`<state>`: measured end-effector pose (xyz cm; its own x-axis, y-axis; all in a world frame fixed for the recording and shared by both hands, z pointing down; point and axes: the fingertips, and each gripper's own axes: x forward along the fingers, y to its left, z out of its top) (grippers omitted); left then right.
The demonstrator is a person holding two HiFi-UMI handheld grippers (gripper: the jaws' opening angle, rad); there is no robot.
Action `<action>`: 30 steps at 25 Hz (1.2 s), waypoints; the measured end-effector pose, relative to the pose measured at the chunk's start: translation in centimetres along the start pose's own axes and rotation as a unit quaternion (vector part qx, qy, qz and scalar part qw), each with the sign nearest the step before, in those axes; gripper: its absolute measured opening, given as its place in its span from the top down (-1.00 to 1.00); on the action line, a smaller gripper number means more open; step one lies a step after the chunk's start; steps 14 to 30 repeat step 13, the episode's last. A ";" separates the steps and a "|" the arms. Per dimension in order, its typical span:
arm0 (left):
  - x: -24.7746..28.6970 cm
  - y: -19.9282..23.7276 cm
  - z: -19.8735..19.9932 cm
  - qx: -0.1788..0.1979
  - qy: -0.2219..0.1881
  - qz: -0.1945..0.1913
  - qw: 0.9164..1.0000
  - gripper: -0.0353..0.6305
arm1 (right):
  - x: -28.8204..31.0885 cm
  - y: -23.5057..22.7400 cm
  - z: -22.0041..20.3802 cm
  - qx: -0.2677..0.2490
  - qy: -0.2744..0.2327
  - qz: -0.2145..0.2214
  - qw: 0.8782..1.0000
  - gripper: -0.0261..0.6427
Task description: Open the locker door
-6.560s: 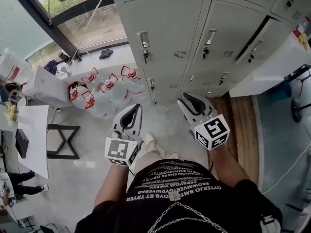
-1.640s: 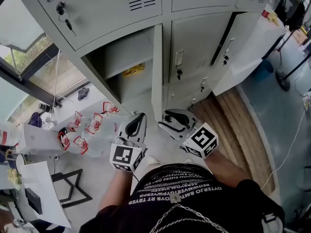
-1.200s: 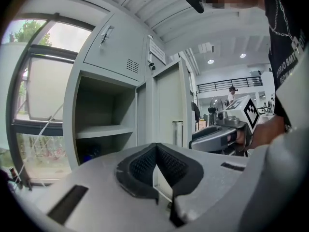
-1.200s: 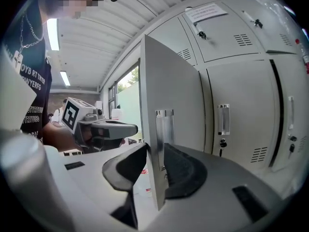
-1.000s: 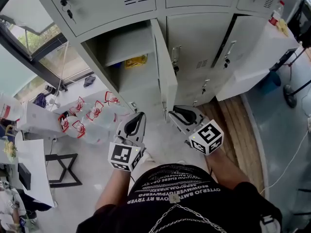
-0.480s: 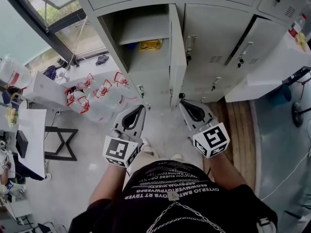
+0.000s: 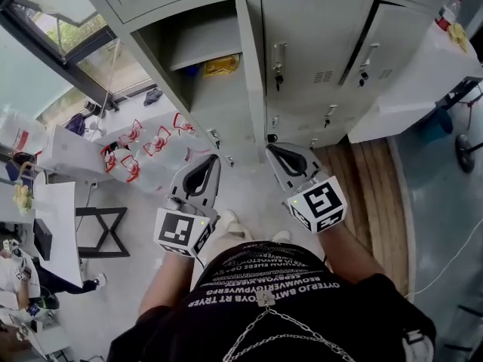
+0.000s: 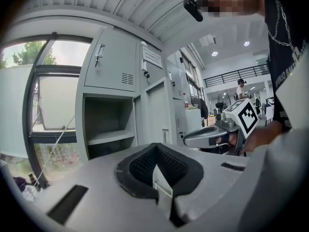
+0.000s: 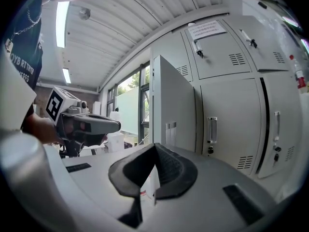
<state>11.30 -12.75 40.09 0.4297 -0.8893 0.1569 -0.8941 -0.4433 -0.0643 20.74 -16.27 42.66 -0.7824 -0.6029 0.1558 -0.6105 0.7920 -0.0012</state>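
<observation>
1. In front of the bank of grey lockers, the person stands looking steeply down, with a gripper in each hand held low at about waist level.
2. The locker door is swung wide open. From the head view it shows nearly edge-on, sticking out toward the person between the open compartment and the closed locker to its right.
3. Inside the open compartment there's a shelf and something yellow lying at the back. Can't make out what it is.
4. The left gripper has its jaws pressed together with nothing between them. It's well clear of the lockers and points toward the open compartment.
5. The right gripper is the same deal: jaws closed tight and empty. It sits near the bottom of the door but isn't touching it.
6. In the right gripper view the door stands just ahead, with the closed locker's handle to its right.
7. On the floor to the left, a bunch of big water bottles sit beside the window.
</observation>
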 end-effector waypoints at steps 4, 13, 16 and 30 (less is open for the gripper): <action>0.8 0.1 0.6 0.000 -0.006 -0.007 1.000 0.90 | -0.2 -0.1 1.0 -0.009 -0.009 -0.002 1.000 0.93; 1.4 -0.7 0.2 -0.003 -0.003 -0.018 1.000 0.90 | -0.8 -1.4 1.2 -0.015 -0.003 -0.013 1.000 0.93; 1.4 -0.7 0.2 -0.003 -0.003 -0.018 1.000 0.90 | -0.8 -1.4 1.2 -0.015 -0.003 -0.013 1.000 0.93; 1.4 -0.7 0.2 -0.003 -0.003 -0.018 1.000 0.90 | -0.8 -1.4 1.2 -0.015 -0.003 -0.013 1.000 0.93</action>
